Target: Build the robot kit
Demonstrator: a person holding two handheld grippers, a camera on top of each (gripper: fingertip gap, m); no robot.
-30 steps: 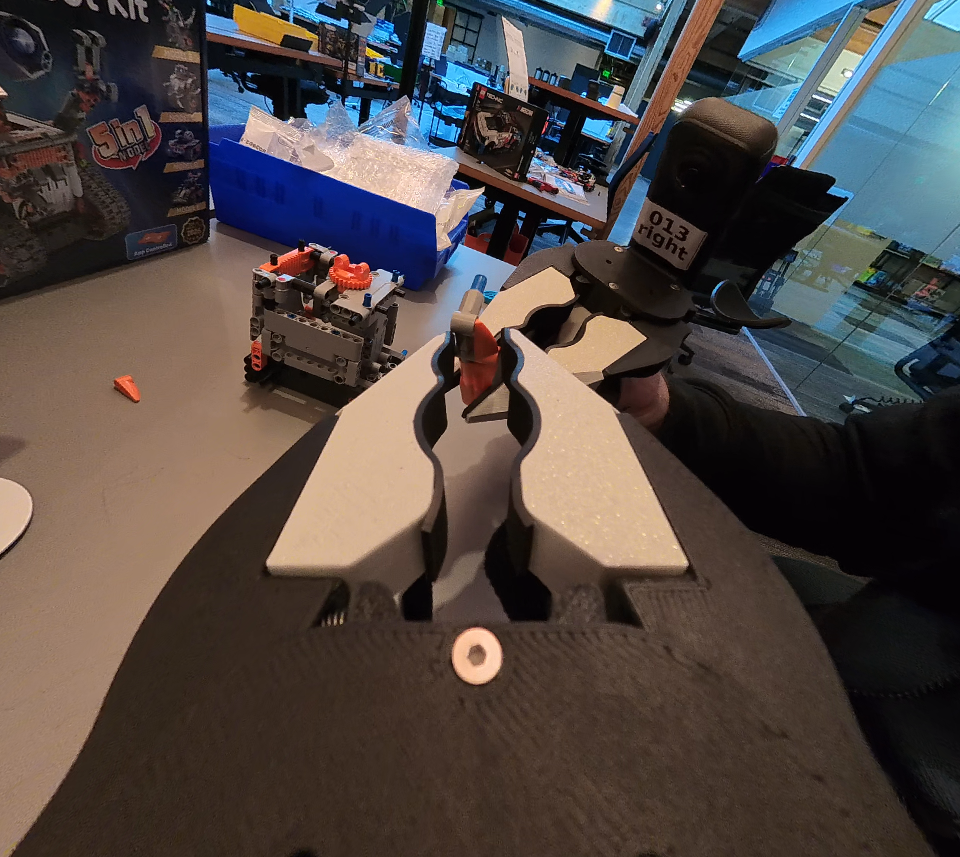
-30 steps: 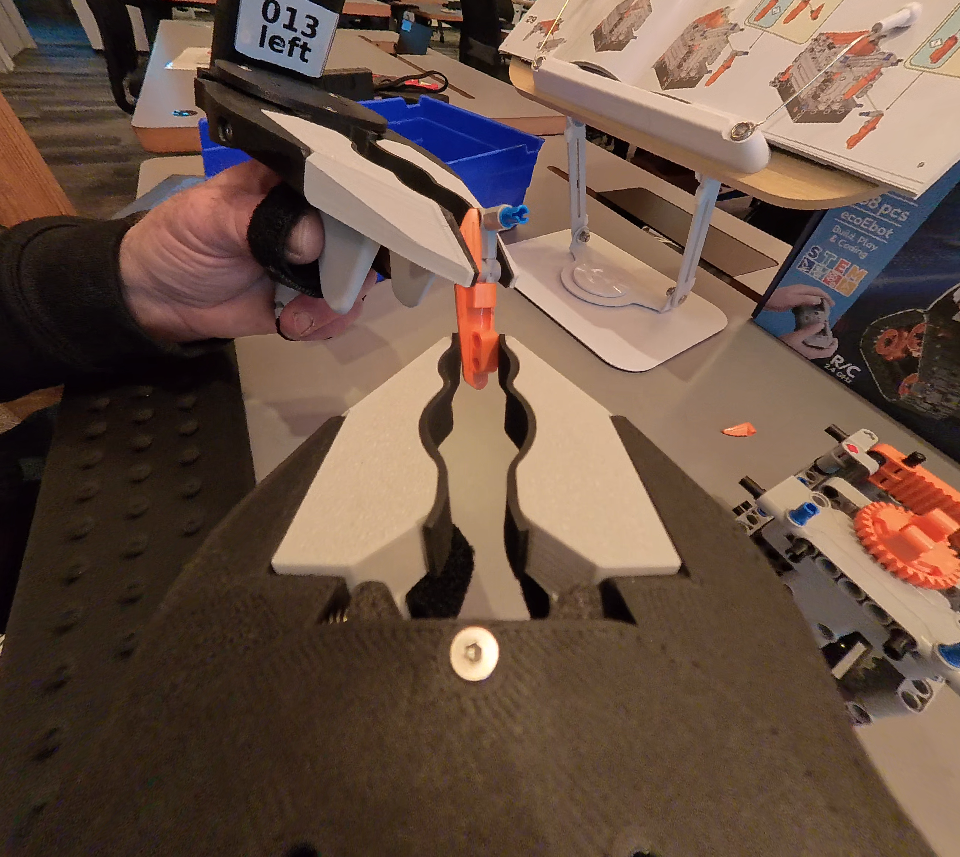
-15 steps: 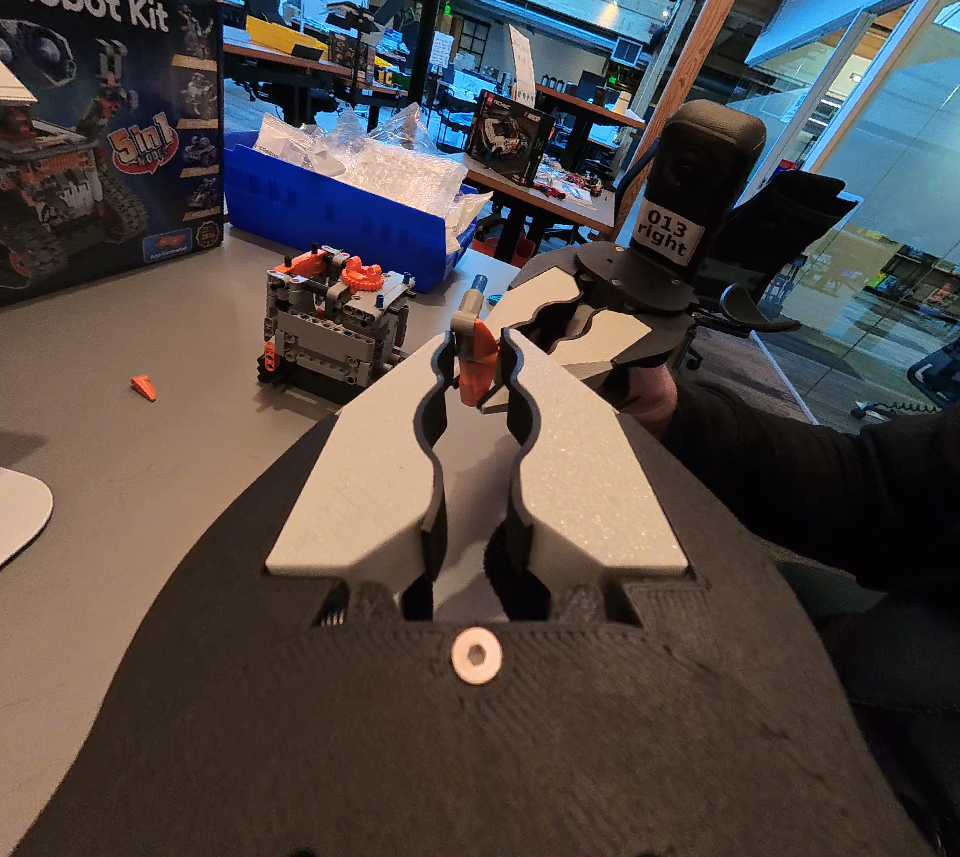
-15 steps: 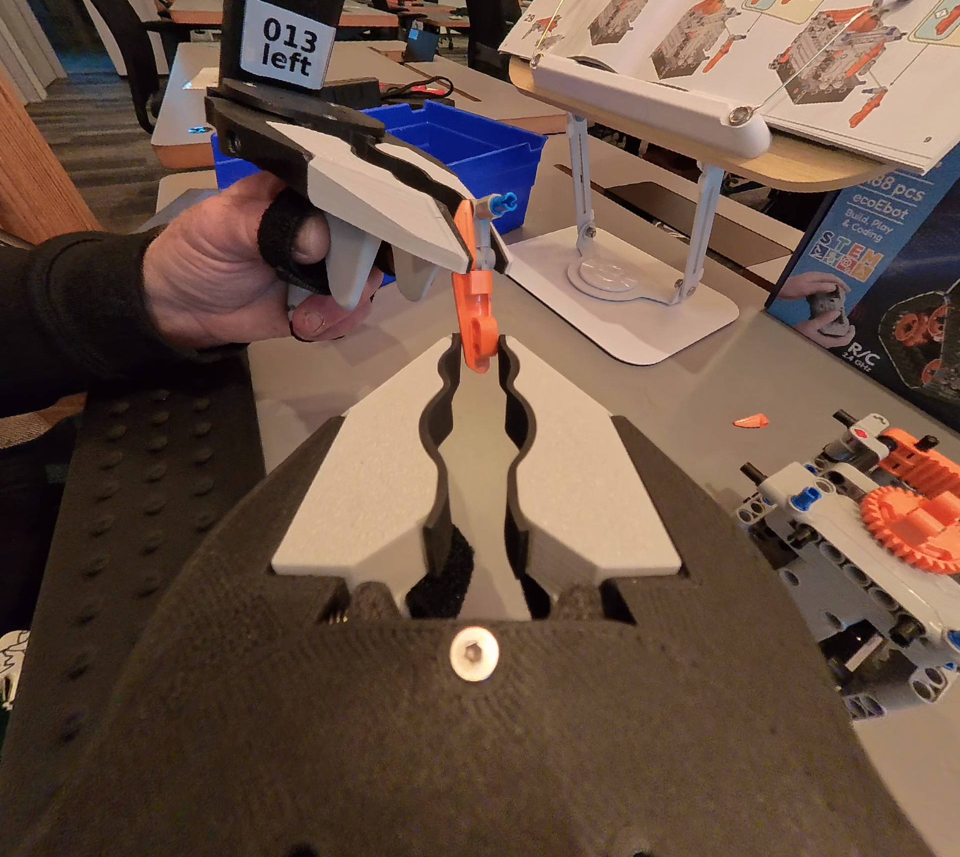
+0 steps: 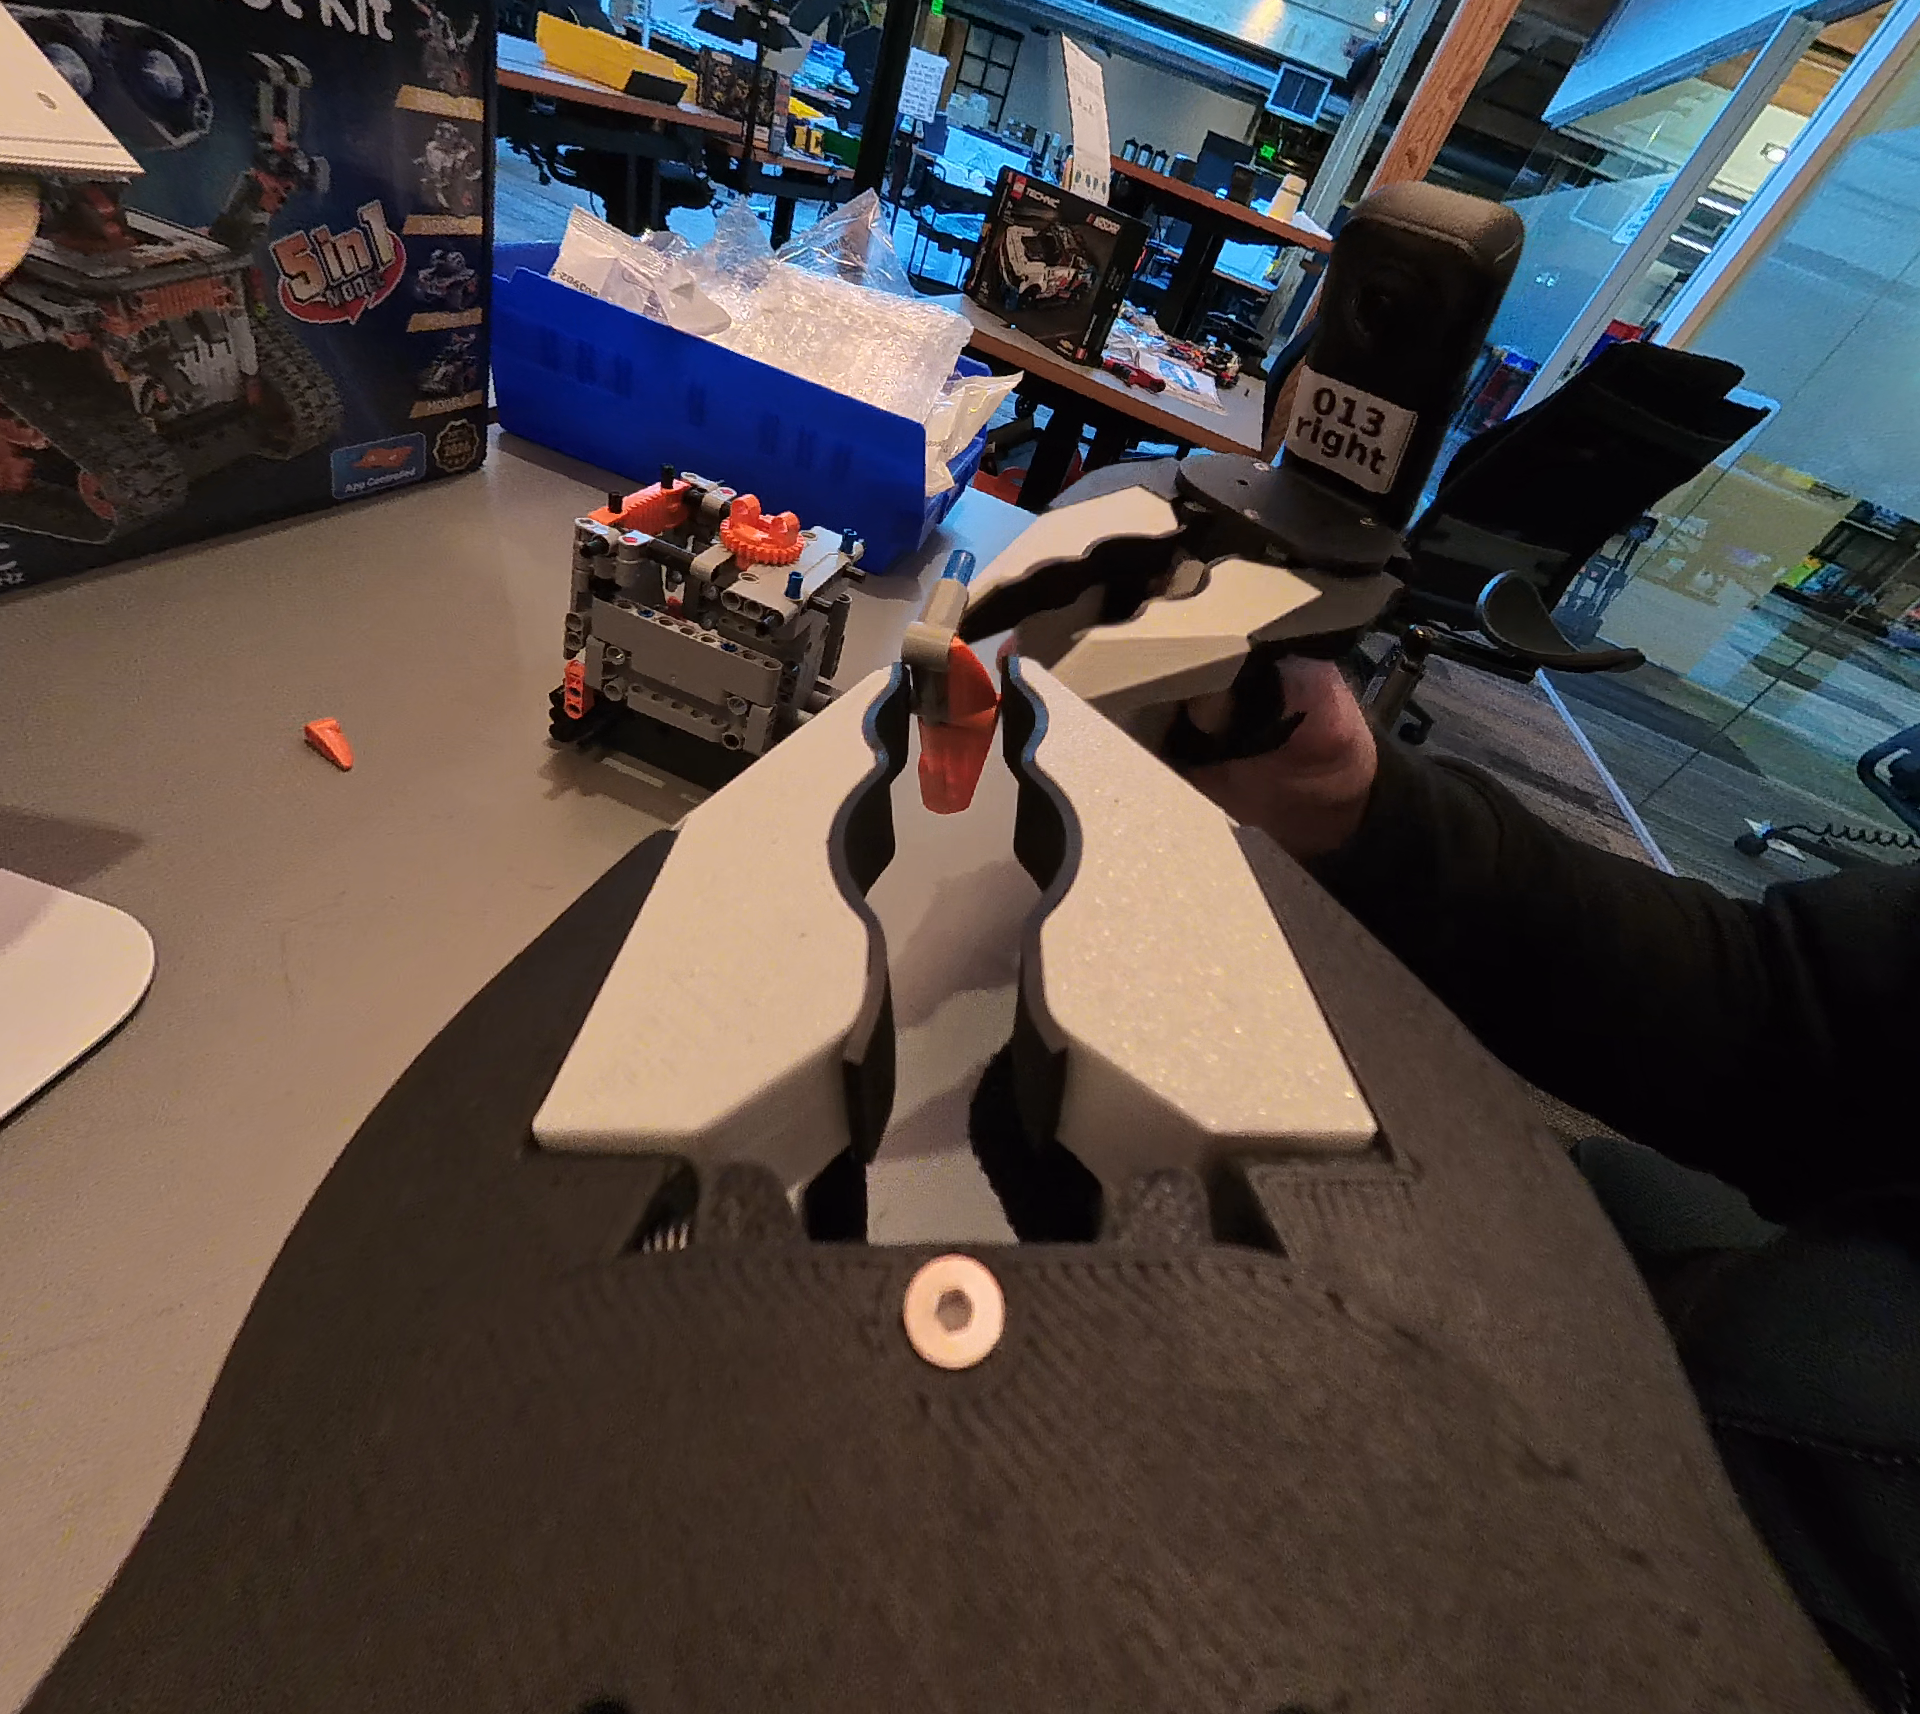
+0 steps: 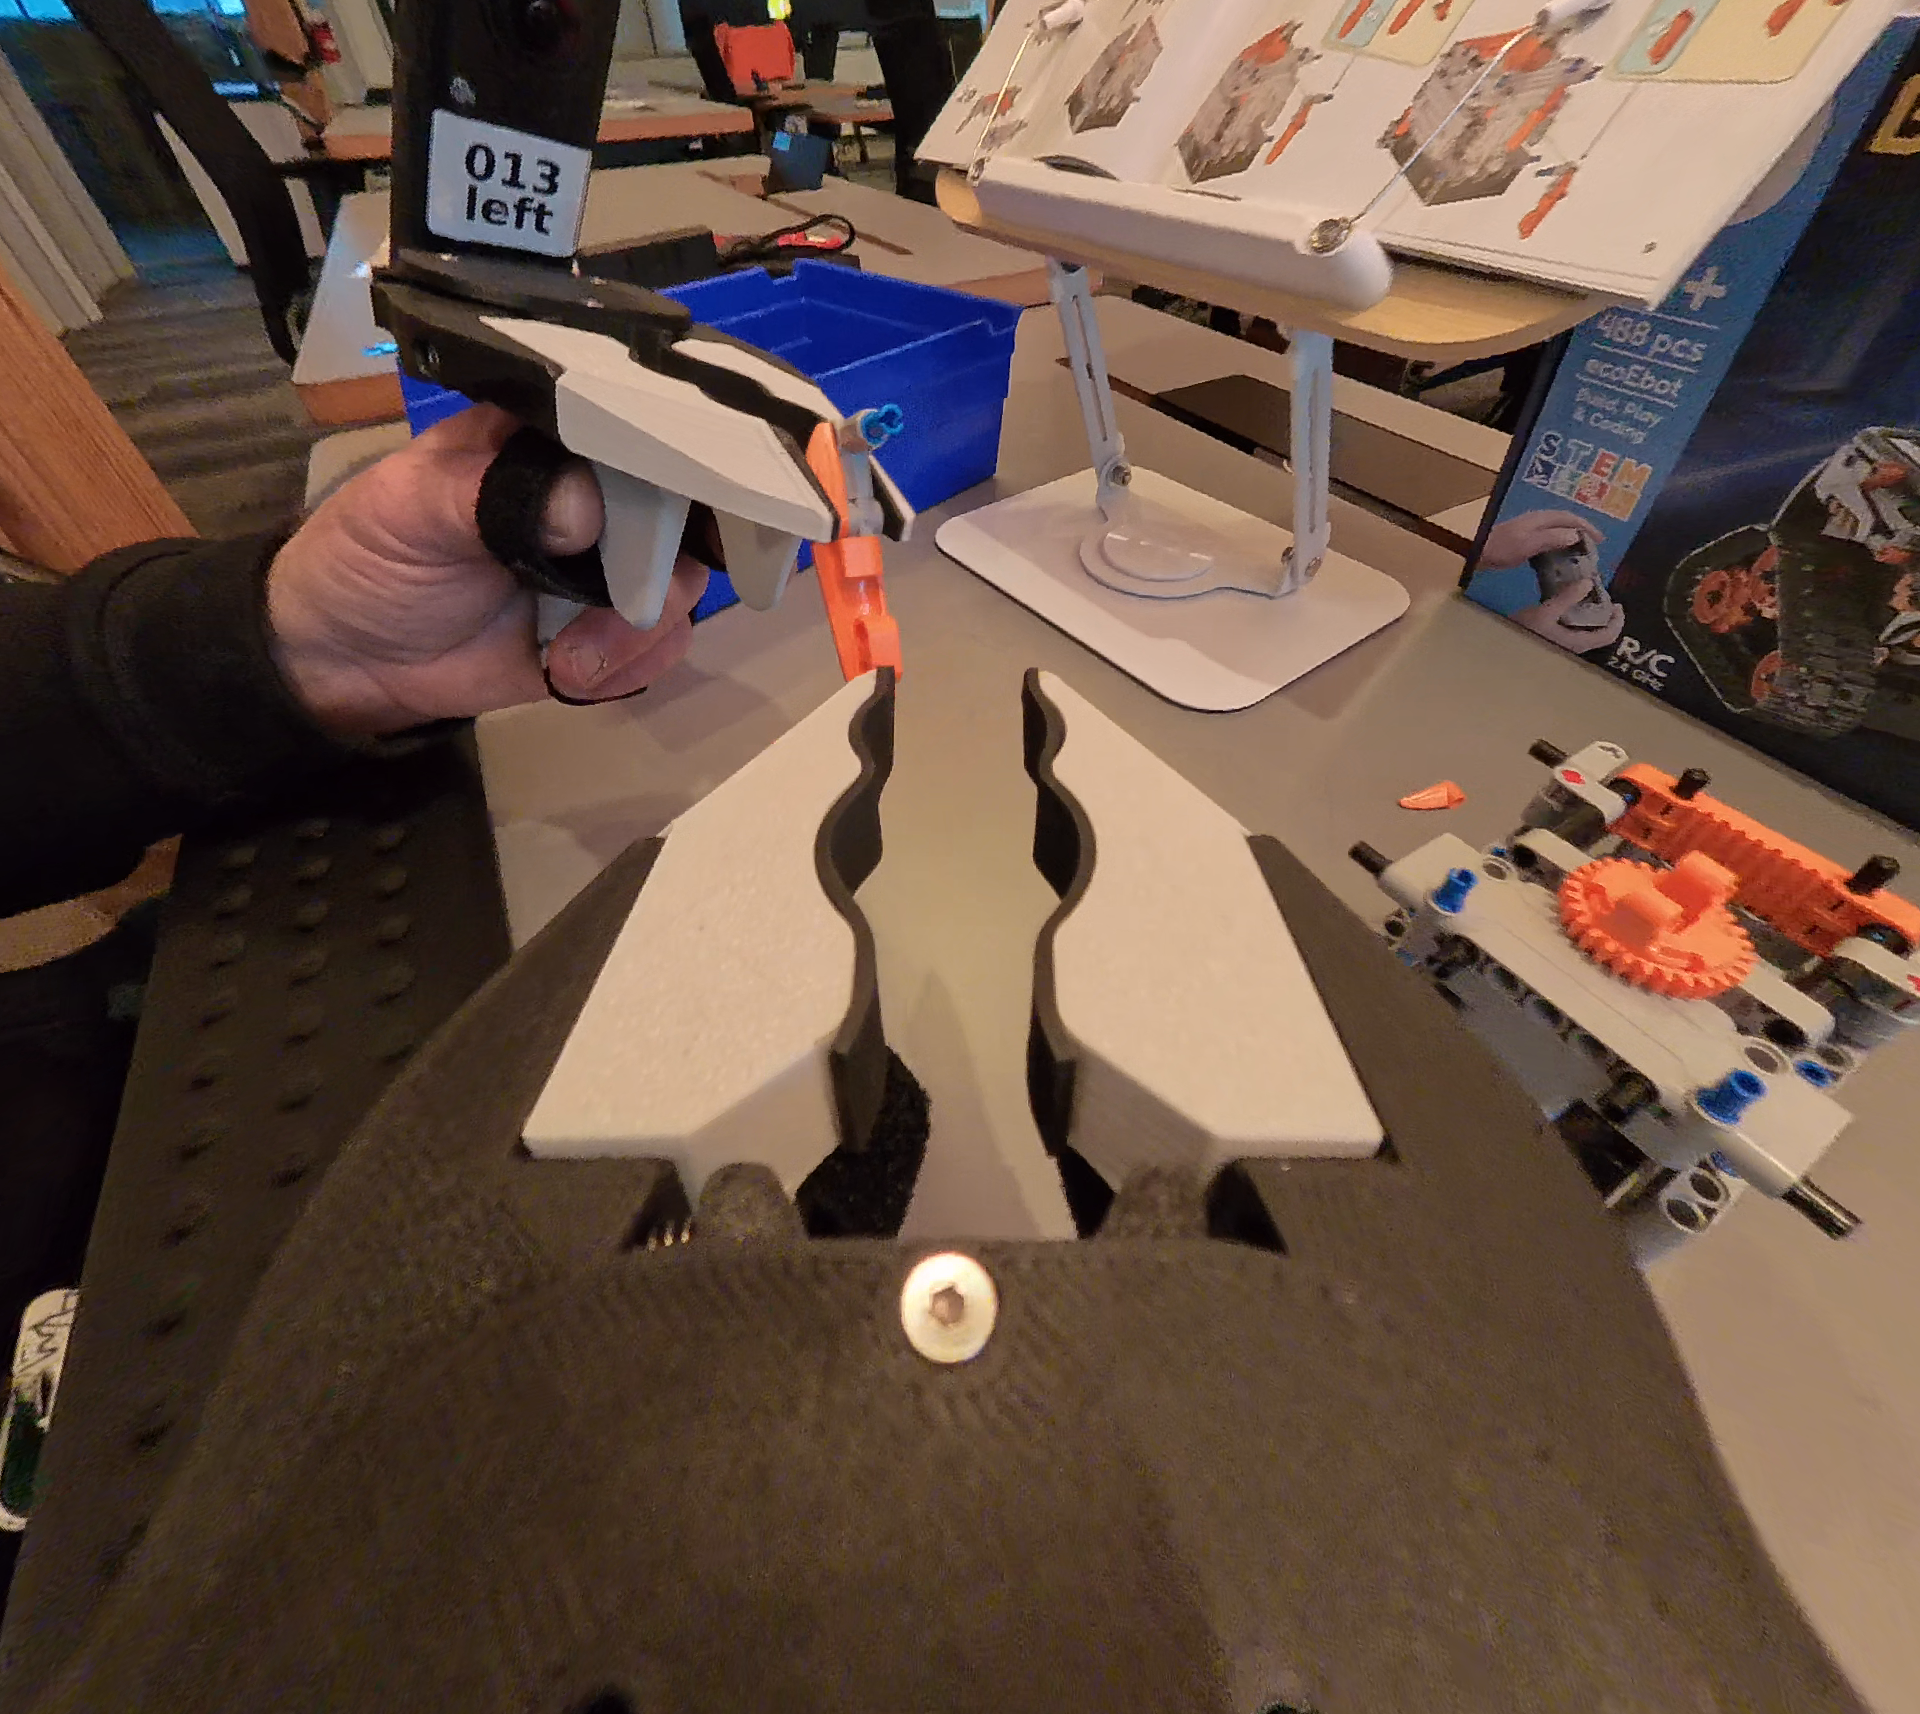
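Orange beam piece [image 5: 951,755] is pinched tip-only in the left gripper [image 5: 948,693], in the air above the tabletop [image 5: 312,916]. Right gripper [image 6: 958,690] is parted and empty, one fingertip just by the piece's lower end. Thin pinch, so the piece could pivot. Half-built model [image 5: 707,625] is nearby.

Left tool [image 5: 948,688]: black textured printed body, pale grey fingers with wavy black pads, silver screw. Right tool [image 6: 958,696]: identical build. Black sleeves; black finger straps.
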